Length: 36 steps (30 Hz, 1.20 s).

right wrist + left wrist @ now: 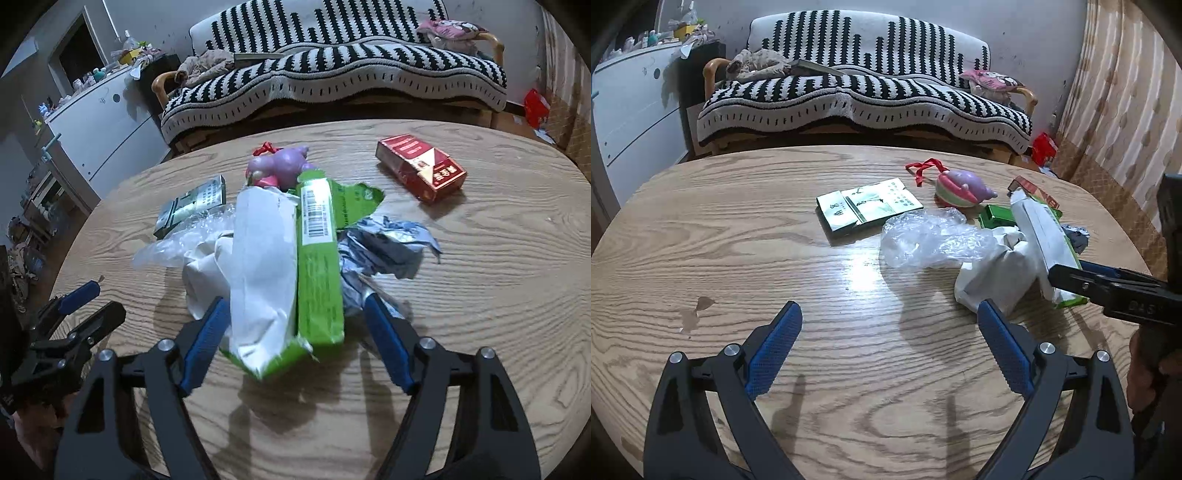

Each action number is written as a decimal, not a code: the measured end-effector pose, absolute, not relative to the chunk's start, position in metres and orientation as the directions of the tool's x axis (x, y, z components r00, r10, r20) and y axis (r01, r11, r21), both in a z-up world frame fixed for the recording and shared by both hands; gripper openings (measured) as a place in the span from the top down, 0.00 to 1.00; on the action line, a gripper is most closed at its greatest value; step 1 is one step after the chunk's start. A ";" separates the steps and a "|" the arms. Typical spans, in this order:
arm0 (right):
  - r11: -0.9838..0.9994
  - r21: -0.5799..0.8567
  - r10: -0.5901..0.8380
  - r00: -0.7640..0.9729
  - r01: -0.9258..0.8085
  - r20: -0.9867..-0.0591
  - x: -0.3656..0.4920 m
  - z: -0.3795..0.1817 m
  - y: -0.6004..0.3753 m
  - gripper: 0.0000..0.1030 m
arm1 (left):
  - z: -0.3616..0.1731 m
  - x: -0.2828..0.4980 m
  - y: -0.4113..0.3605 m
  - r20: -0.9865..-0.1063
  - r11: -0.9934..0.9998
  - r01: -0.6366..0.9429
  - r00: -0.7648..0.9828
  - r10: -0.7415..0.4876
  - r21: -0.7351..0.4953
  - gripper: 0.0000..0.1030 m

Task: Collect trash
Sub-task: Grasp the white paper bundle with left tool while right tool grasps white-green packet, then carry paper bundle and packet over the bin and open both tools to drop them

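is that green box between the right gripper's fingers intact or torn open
Torn open. The green box has ragged flaps at both ends and a white bag spilling from it, lying between the right gripper's fingers.

Bare worktop [738, 258] lies ahead and to the left of the left hand-held gripper [890, 321]. To its right, clear plastic wrap [923, 236] and crumpled white paper [993, 269] block the way. The green-and-white packet [295, 269] fills the gap in front of the right hand-held gripper [295, 317], with crumpled foil [384, 247] just right of it; beyond the foil, open wood reaches the red box [421, 168].
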State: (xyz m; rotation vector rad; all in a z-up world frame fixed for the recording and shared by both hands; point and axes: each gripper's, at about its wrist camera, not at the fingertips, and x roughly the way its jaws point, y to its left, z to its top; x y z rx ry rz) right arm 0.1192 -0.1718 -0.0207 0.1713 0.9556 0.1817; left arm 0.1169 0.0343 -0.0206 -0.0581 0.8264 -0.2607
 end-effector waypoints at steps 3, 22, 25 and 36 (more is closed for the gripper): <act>0.970 0.231 0.236 0.559 -0.081 -0.795 0.121 -0.023 -0.174 0.46 | -0.022 0.121 0.031 -0.715 0.963 0.221 0.647 -0.263 -0.155 0.10; 0.960 0.242 0.277 0.600 -0.141 -0.750 0.066 0.009 -0.208 0.92 | -0.047 0.155 -0.035 -0.760 0.953 0.294 0.603 -0.241 -0.069 0.10; 0.960 0.246 0.277 0.601 -0.135 -0.749 0.058 0.012 -0.216 0.92 | -0.049 0.165 -0.041 -0.768 0.957 0.277 0.592 -0.245 -0.092 0.10; 0.963 0.257 0.251 0.634 -0.085 -0.731 0.026 0.024 -0.256 0.92 | -0.025 0.126 -0.063 -0.764 0.943 0.322 0.585 -0.272 -0.090 0.37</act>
